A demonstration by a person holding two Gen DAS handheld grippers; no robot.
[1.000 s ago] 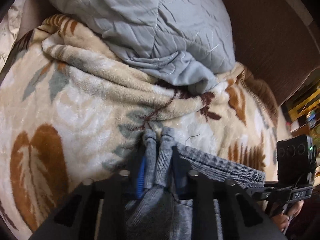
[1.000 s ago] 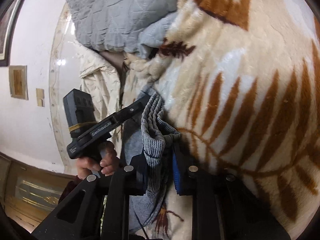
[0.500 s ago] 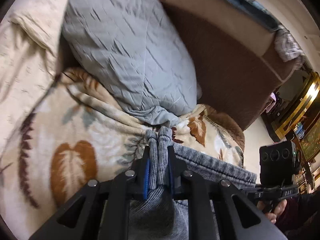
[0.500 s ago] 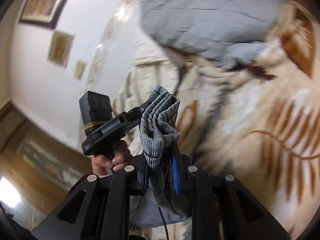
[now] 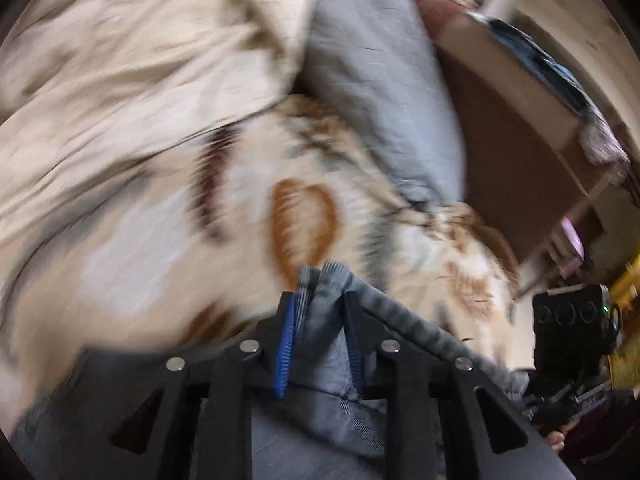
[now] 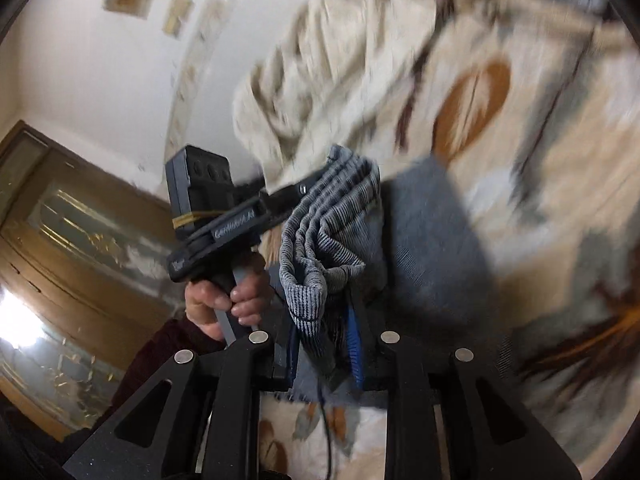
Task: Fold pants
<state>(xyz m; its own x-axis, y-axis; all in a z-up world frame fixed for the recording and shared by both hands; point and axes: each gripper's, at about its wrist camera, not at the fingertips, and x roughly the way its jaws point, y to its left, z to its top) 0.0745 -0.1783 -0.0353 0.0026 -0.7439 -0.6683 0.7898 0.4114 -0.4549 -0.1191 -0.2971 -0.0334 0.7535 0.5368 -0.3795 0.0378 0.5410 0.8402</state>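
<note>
**Both grippers clamped on the waistband, pants lifted over the blanket**

Most of what I get from either wrist is smeared: the leaf-patterned blanket [image 5: 168, 208] is a blur of cream and rust in both views, and I cannot make out its folds. The grey quilted pillow [image 5: 380, 92] sits beyond it against a brown headboard [image 5: 516, 148], with its top edge cut off by the lens rim. The lower part of the pants [image 5: 320, 412] drops below my left frame, so I cannot tell how far the legs hang or whether they touch the bed.

My left gripper [image 5: 320, 320] points out over the blanket, tilted a little, and in the right wrist view I see it from the side [image 6: 280, 200], with the person's left hand [image 6: 224, 304] wrapped round its handle. My right gripper [image 6: 324, 340] points up toward the blanket and the white wall [image 6: 100, 60]; from the left wrist it shows only as a black camera block at the frame's right edge [image 5: 572, 332], with the fingers themselves out of sight there.

The left fingers [image 5: 286, 344] are closed tight on the ribbed waistband [image 5: 324, 276], two bunched folds poking up between the blue pads. The right fingers [image 6: 354, 340] likewise pinch the waistband (a thick gathered wad here [image 6: 320, 248]), which stretches across between the two grippers while the grey cloth hangs down over the blanket.
</note>
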